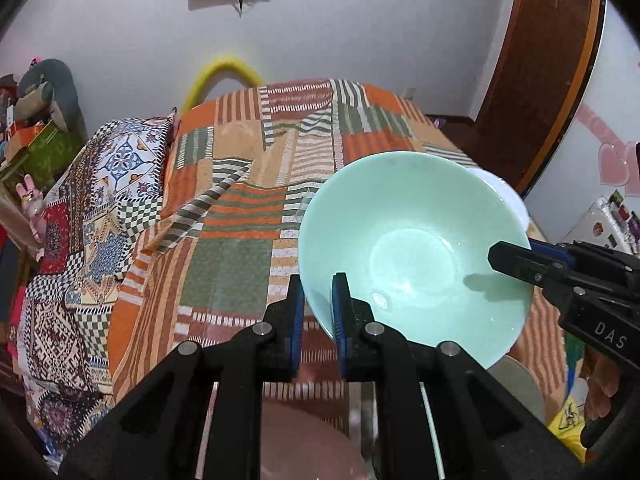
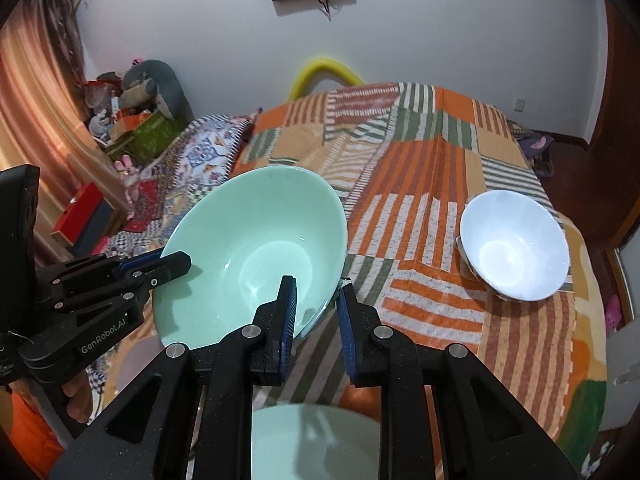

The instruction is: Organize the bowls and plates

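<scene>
A large mint-green bowl [image 1: 416, 256] hangs tilted in the air above the bed, held from both sides. My left gripper [image 1: 318, 312] is shut on the bowl's near left rim, which passes between its blue pads. My right gripper [image 2: 318, 312] is shut on the opposite rim of the same green bowl [image 2: 256, 248]. Each gripper shows in the other's view: the right gripper [image 1: 496, 258] at the bowl's right edge, the left gripper [image 2: 176, 264] at its left edge. A white bowl [image 2: 514, 248] sits on the bed cover to the right. Another mint-green dish [image 2: 316, 440] lies below, partly hidden by my right gripper.
The bed has an orange, green and white striped patchwork cover [image 1: 240, 208] and a patterned pillow [image 1: 128, 160] on the left. A pinkish plate [image 1: 304, 440] and a grey plate [image 1: 516, 384] lie low near me. Cluttered shelves [image 2: 132, 120] stand on the left; a brown door [image 1: 540, 80] on the right.
</scene>
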The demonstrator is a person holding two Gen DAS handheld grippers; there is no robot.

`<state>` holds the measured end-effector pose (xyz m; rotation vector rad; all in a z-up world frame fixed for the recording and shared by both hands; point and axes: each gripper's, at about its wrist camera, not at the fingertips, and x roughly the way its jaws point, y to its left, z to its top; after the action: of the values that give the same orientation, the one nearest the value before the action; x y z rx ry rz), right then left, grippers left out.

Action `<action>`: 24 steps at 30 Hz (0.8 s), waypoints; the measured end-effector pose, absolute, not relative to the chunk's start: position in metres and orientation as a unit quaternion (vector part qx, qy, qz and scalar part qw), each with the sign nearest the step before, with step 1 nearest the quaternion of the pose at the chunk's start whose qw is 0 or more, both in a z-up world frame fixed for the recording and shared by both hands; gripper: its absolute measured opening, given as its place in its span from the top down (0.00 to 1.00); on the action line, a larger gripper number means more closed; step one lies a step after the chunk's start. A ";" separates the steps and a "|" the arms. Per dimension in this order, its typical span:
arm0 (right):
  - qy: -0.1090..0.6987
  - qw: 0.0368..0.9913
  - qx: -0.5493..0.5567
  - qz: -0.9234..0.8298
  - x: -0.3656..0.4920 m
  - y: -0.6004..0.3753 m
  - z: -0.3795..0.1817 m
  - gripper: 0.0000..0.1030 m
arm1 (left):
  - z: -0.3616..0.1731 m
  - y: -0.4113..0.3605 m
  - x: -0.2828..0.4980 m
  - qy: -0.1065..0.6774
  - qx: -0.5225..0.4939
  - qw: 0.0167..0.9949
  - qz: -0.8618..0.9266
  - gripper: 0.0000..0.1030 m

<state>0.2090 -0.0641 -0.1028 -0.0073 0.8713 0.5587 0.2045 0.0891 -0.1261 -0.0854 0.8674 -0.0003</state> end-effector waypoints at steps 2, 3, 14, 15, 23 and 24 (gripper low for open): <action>0.410 0.871 -0.006 0.271 0.200 -0.064 -0.098 0.82 | -0.121 0.090 0.193 0.415 -0.044 0.909 0.001 0.88; 0.405 0.872 -0.008 0.273 0.194 -0.063 -0.095 0.82 | -0.118 0.090 0.185 0.412 -0.046 0.910 0.001 0.88; 0.389 0.869 -0.006 0.305 0.155 -0.055 -0.085 0.82 | -0.100 0.103 0.119 0.391 -0.057 0.918 0.015 0.88; 0.389 0.868 -0.006 0.309 0.151 -0.053 -0.085 0.82 | -0.100 0.104 0.115 0.391 -0.058 0.918 0.017 0.88; 0.392 0.857 -0.015 0.334 0.129 -0.037 -0.091 0.82 | -0.105 0.120 0.076 0.392 -0.075 0.916 0.041 0.88; 0.394 0.855 -0.016 0.338 0.127 -0.035 -0.092 0.82 | -0.106 0.122 0.072 0.392 -0.079 0.915 0.045 0.88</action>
<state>0.1270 -0.0345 -0.0925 -0.0344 0.8276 0.7097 0.0720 0.1218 -0.1061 -0.1628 0.8075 0.0920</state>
